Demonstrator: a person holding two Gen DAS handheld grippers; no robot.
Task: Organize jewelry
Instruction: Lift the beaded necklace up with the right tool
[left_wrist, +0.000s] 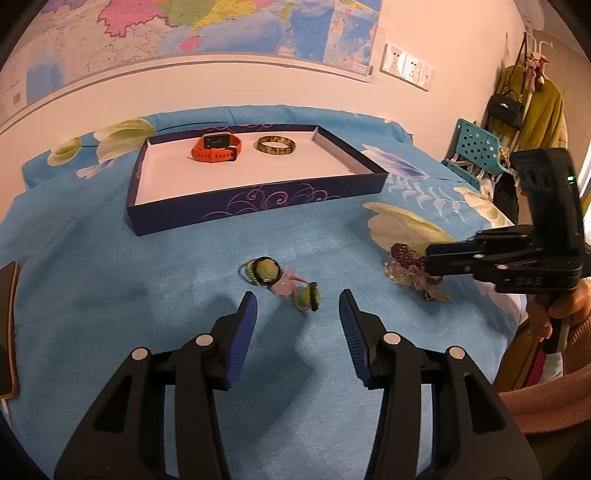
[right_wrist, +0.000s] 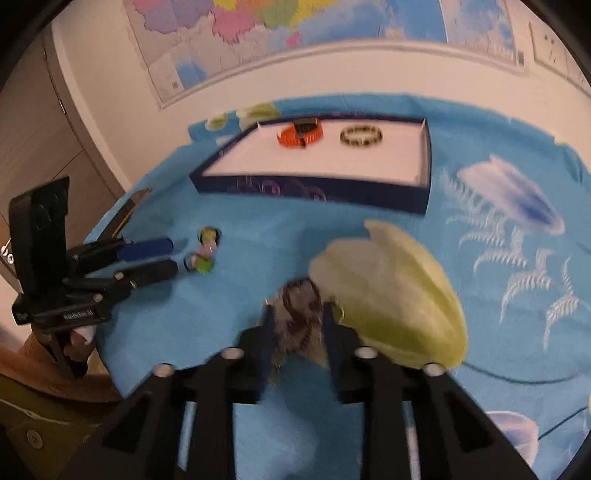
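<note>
While the navy tray (left_wrist: 255, 201) on your blue floral cloth (left_wrist: 110, 295) already holds the orange watch (left_wrist: 217, 147) and dark bangle (left_wrist: 276, 144), two pieces wait outside it. Your right gripper (right_wrist: 297, 325) straddles the purple bead bracelet pile (right_wrist: 300, 308), whether clamped I cannot tell; squeeze, lift, carry to the tray. Your left gripper (left_wrist: 298, 302) gapes wide, empty, just short of the green hair ties (left_wrist: 280, 280).

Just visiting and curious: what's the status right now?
Left gripper open, hovering over green hair ties. Right gripper around beaded bracelets, grip unclear. Orange watch and bangle in tray. Nothing blocking.
</note>
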